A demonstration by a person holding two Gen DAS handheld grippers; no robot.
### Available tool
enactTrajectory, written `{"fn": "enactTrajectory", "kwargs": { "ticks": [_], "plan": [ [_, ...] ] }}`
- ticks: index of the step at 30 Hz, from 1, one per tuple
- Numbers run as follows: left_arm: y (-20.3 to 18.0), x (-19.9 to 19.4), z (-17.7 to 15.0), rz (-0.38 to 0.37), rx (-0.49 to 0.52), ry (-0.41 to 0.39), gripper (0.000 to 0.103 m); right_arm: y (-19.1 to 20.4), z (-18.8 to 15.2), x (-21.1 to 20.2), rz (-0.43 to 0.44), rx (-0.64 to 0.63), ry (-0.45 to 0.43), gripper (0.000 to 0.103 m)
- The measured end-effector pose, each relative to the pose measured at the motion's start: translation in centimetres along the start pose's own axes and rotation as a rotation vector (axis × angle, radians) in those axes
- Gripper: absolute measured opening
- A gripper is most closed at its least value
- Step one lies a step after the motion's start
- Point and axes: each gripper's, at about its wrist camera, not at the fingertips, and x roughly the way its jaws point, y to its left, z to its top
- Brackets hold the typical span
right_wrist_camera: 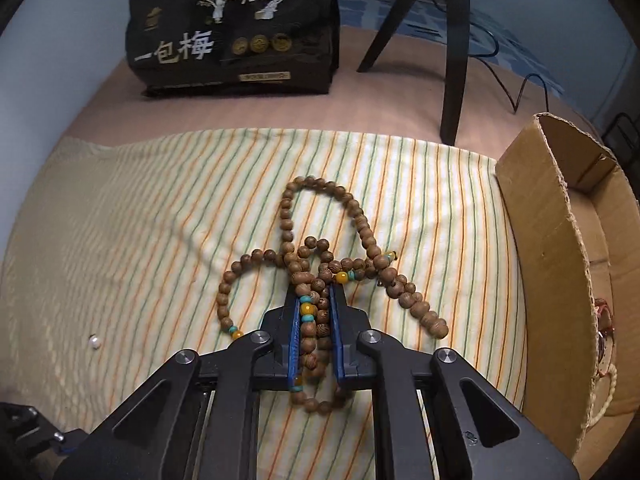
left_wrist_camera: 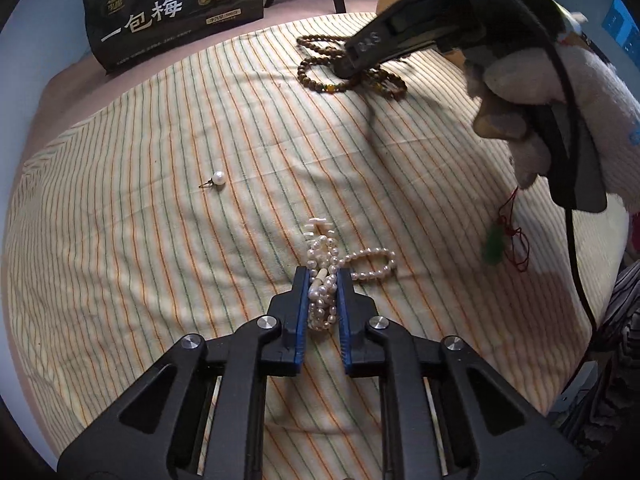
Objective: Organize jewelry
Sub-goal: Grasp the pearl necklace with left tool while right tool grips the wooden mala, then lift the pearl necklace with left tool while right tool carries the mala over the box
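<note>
Right of our right gripper (right_wrist_camera: 316, 300): one cardboard box (right_wrist_camera: 552, 264) w/ some jewelry inside. Its jaws pinch one wooden bead string (right_wrist_camera: 316, 276); left gripper (left_wrist_camera: 323, 280) pinches one pearl string (left_wrist_camera: 322, 296); one pearl earring (left_wrist_camera: 218, 178) lies up-left.

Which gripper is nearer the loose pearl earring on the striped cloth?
Left. The left gripper is shut on the pearl strand just right of the pearl earring; the right gripper grips the wooden beads farther off.
</note>
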Motion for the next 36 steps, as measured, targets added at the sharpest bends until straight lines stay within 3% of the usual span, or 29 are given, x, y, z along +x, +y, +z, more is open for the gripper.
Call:
{"fn": "enactTrajectory", "kwargs": {
  "ticks": [7, 17, 36],
  "plan": [
    [0.6, -1.9, -0.2, -0.003, -0.035, -0.033, 0.011, -1.0, -0.2, -2.4, 0.050, 0.026, -0.028, 0.011],
    [1.7, -6.7, 1.5, -0.033, -0.098, -0.162, 0.010, -1.2, -0.7, -8.4, 0.063, -0.009, -0.134, 0.011],
    [-2.8, -13.5, 6.8, -0.095, -0.079, -0.370, 0.010, -7.7, -4.2, -19.9, 0.053, 0.042, -0.339, 0.011]
  ]
}}
